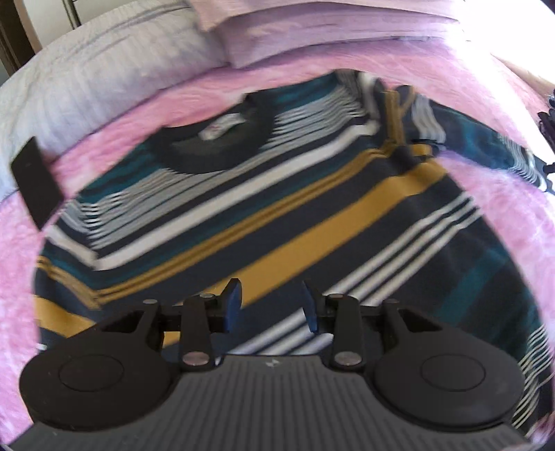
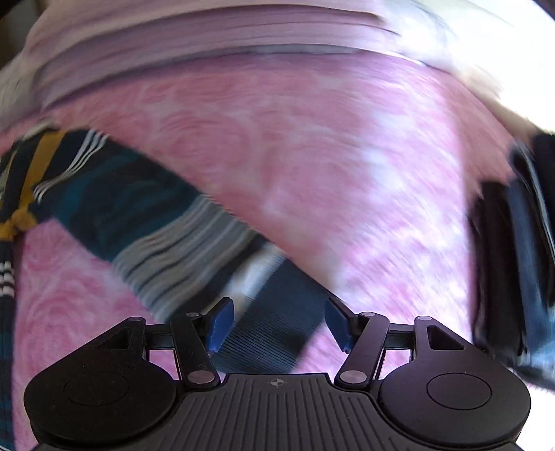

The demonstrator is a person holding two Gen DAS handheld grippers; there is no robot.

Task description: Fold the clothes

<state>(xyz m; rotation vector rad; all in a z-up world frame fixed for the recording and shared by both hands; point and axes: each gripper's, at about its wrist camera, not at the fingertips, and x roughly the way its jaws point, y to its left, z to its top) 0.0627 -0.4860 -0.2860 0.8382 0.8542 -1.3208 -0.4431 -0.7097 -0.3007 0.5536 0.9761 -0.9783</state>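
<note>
A striped sweater in navy, teal, white and mustard lies flat on a pink blanket, its dark round collar toward the pillows. My left gripper hovers open over the sweater's lower body, nothing between its blue pads. In the right wrist view one long sleeve runs diagonally from the upper left down to my right gripper. That gripper is open, its blue fingertips standing either side of the sleeve's dark cuff end. The view is motion-blurred.
Pale lilac pillows and a grey-white quilt lie beyond the sweater. A flat black object rests at the left blanket edge. Dark blue folded clothing sits at the right edge of the pink blanket.
</note>
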